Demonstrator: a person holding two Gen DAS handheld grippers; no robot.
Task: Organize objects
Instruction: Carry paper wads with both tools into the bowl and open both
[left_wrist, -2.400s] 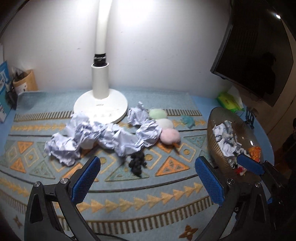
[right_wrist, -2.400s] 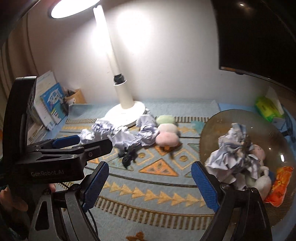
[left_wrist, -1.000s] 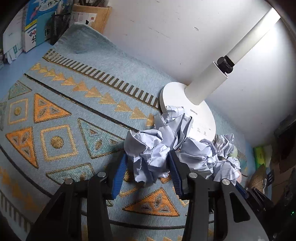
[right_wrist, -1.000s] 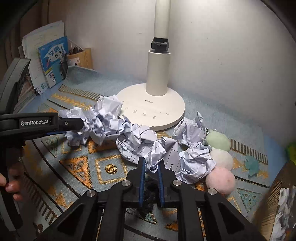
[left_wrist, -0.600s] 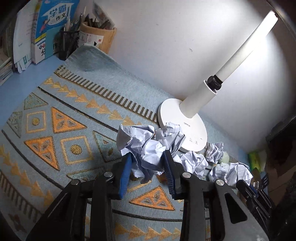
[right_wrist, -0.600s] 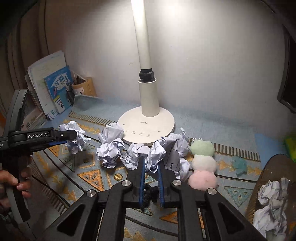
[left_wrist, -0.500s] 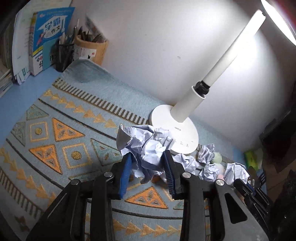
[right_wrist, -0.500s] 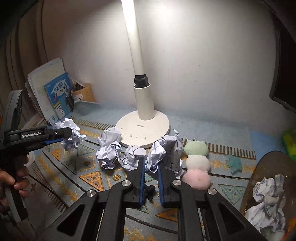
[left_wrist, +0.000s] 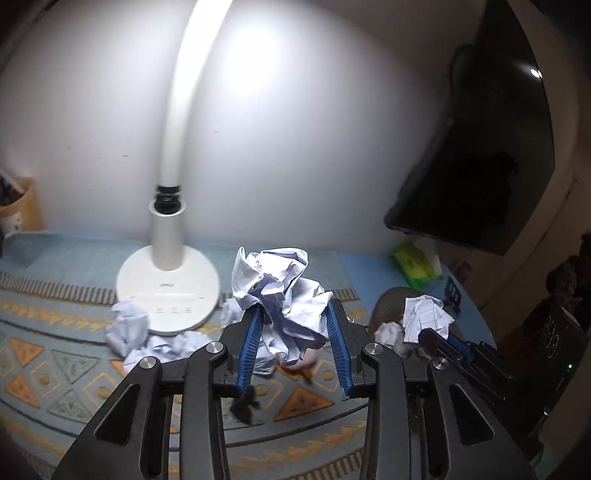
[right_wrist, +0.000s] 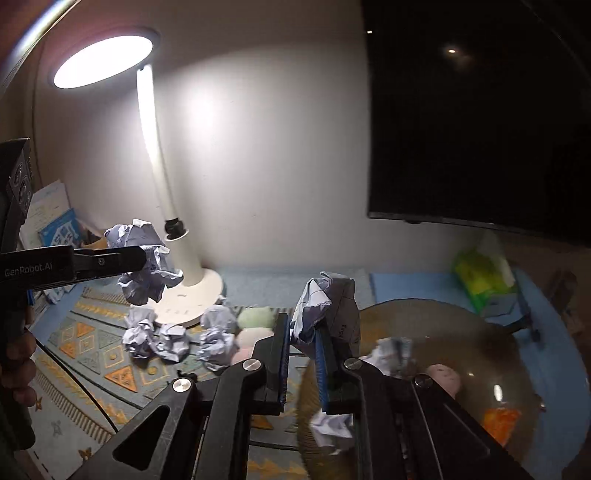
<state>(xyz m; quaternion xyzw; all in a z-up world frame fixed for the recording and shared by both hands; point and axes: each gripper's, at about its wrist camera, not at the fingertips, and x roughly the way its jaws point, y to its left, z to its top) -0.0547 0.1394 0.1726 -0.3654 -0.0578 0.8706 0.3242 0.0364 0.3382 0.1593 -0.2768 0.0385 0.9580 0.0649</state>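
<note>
One crumpled paper ball (left_wrist: 288, 295) is clamped in the left gripper (left_wrist: 293, 341), another paper wad (right_wrist: 325, 306) in the right gripper (right_wrist: 301, 354), both held above the patterned mat (right_wrist: 88, 354). The brown bowl (right_wrist: 517, 332) lies directly ahead of and below the right gripper, which is judged nearer. Three loose paper balls (right_wrist: 173, 339) are counted by the lamp base (right_wrist: 192, 295).

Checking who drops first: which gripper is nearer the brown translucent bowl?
Right. The right gripper, shut on a crumpled paper ball, hangs at the bowl's near rim; the left gripper is off by the white lamp.
</note>
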